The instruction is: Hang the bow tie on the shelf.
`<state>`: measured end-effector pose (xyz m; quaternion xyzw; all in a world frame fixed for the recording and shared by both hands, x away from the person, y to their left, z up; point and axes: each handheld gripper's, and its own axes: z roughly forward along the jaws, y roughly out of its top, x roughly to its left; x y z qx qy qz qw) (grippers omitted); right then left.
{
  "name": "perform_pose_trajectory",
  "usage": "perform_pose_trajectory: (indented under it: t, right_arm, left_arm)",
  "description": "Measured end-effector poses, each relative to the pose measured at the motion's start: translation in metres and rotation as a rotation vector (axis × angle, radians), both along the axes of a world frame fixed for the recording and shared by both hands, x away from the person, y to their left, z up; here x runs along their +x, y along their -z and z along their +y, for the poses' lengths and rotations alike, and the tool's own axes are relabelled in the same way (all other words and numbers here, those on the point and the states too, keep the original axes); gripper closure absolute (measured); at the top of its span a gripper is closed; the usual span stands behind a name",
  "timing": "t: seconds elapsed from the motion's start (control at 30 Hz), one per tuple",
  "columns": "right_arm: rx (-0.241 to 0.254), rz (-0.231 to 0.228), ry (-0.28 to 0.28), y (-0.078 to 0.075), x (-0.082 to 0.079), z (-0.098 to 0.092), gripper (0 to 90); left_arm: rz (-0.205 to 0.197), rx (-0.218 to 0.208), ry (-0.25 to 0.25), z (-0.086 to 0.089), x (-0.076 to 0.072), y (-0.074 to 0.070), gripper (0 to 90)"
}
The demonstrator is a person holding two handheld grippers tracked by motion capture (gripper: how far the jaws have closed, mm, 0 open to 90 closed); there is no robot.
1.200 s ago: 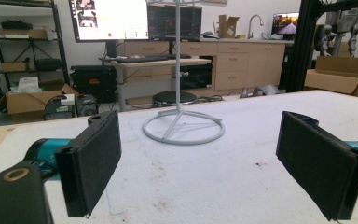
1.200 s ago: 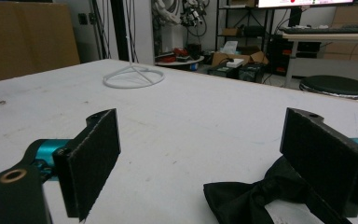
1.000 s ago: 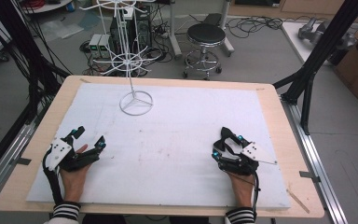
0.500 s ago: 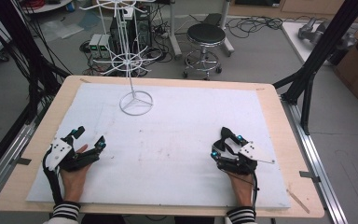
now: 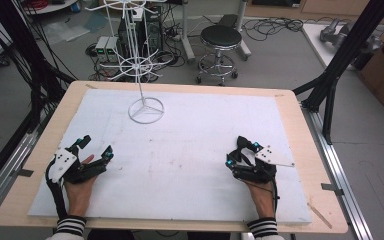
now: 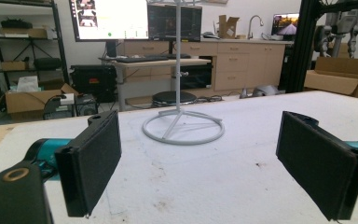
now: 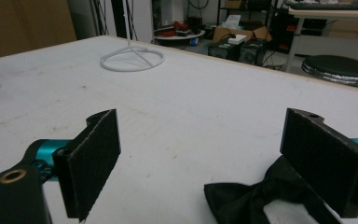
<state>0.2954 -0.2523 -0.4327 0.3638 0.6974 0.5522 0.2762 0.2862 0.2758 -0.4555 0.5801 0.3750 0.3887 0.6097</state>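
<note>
Nothing moved: both claws gaping, black fabric bow tie (image 7: 256, 198) by right claw (image 7: 223, 163).

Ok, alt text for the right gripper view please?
The right hand-held gripper has its two black jaws spread wide over a white table, with a black bow tie lying by one jaw. A white wire stand rests farther off, a stool beyond the edge.

Wire stand (image 5: 139, 65) top cut off by frame edge; monitor (image 6: 109, 18) text unreadable.
</note>
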Motion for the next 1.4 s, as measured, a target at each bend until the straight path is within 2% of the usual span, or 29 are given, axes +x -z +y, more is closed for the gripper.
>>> perform_pose_trajectory:
  t: [0.03,0.13,0.17,0.27,0.3,0.33,0.43,0.47,0.53,0.67,0.9,0.97,1.0,1.03,1.13,1.17,1.2,1.23,1.3,1.4]
  right_arm:
    - [-0.022,-0.007,-0.005,-0.009,0.002,-0.001,11.1]
    - [-0.041,-0.012,-0.009,-0.018,0.004,-0.002,11.1]
    - [-0.065,-0.017,-0.007,-0.027,0.007,-0.004,11.1]
    - [-0.067,-0.015,-0.005,-0.033,0.01,-0.007,11.1]
    - [-0.073,-0.001,0.002,-0.039,0.014,-0.012,11.1]
    - [-0.073,-0.001,0.002,-0.039,0.014,-0.012,11.1]
    - [-0.133,0.039,0.015,-0.05,0.025,-0.02,10.5]
    - [-0.133,0.039,0.015,-0.05,0.025,-0.02,10.5]
    - [-0.164,0.077,0.011,-0.057,0.033,-0.026,10.5]
    - [-0.22,0.124,-0.004,-0.063,0.044,-0.032,10.5]
    - [-0.292,0.169,-0.026,-0.071,0.056,-0.038,10.6]
    - [-0.328,0.181,-0.019,-0.072,0.059,-0.038,10.6]
    - [-0.328,0.181,-0.019,-0.072,0.059,-0.038,10.6]
    - [-0.348,0.184,-0.019,-0.073,0.061,-0.039,10.6]
    - [-0.373,0.214,-0.034,-0.072,0.065,-0.041,10.8]
    - [-0.368,0.246,-0.042,-0.07,0.069,-0.043,10.8]
    - [-0.368,0.246,-0.042,-0.07,0.069,-0.043,10.8]
    - [-0.379,0.283,-0.066,-0.068,0.073,-0.045,10.9]
    - [-0.408,0.322,-0.071,-0.065,0.076,-0.046,10.9]
    - [-0.44,0.345,-0.107,-0.06,0.081,-0.045,10.9]
  left_arm:
    - [0.0,-0.001,0.0,0.0,0.0,0.0,14.3]
    - [0.0,-0.001,0.0,0.0,0.0,0.0,14.3]
    - [0.0,-0.001,0.0,0.0,0.0,0.0,14.3]
    - [0.0,-0.001,0.0,0.0,0.0,0.0,14.3]
    - [0.0,-0.001,0.0,0.0,0.0,0.0,14.3]
    - [0.0,-0.002,0.0,0.0,0.0,0.0,14.3]
    - [0.0,-0.001,0.0,0.0,0.0,0.0,14.3]
    - [0.0,-0.002,0.0,0.0,0.0,0.0,14.3]
    - [0.001,-0.004,-0.001,0.0,0.0,0.0,14.3]
    - [0.001,-0.004,-0.001,0.0,0.0,0.0,14.3]
    - [0.001,-0.004,-0.001,0.0,0.0,0.0,14.3]
    - [0.001,-0.004,-0.001,0.0,0.0,0.0,14.3]
    - [0.001,-0.004,-0.001,0.0,0.0,0.0,14.3]
    - [0.001,-0.004,-0.002,0.0,0.0,0.0,14.3]
    - [0.001,-0.003,-0.002,0.0,0.0,0.0,14.3]
    - [0.001,-0.003,-0.002,0.0,0.0,0.0,14.3]
    - [0.001,-0.005,-0.002,0.0,0.0,0.0,14.3]
    - [0.001,-0.003,-0.002,0.0,0.0,0.0,14.3]
    - [0.001,-0.004,-0.002,0.0,0.0,0.0,14.3]
    - [0.001,-0.005,-0.001,0.0,0.0,0.0,14.3]
